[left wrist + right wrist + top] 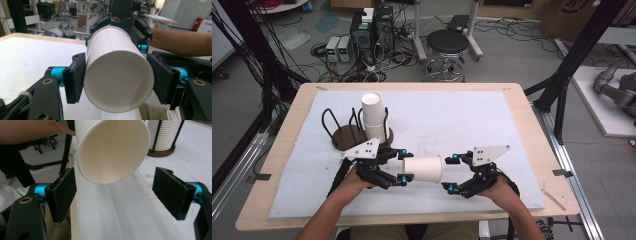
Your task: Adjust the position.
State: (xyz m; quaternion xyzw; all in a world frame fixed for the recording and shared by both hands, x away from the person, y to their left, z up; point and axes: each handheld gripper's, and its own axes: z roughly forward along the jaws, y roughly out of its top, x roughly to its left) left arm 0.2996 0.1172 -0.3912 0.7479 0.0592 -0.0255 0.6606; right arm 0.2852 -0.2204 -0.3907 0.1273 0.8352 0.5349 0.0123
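Low in the middle of the high view, the left gripper (402, 165) is clamped on one white paper cup (422, 169), its pads (74, 78) pressing both sides near the closed base while the cup lies sideways above the mat (472, 120). The cup's open mouth points at the right gripper (451, 173), whose jaws stand spread wide just short of the rim, touching nothing. Upper left of them, one stack of cups (373, 116) sits in a wire holder (357, 136).
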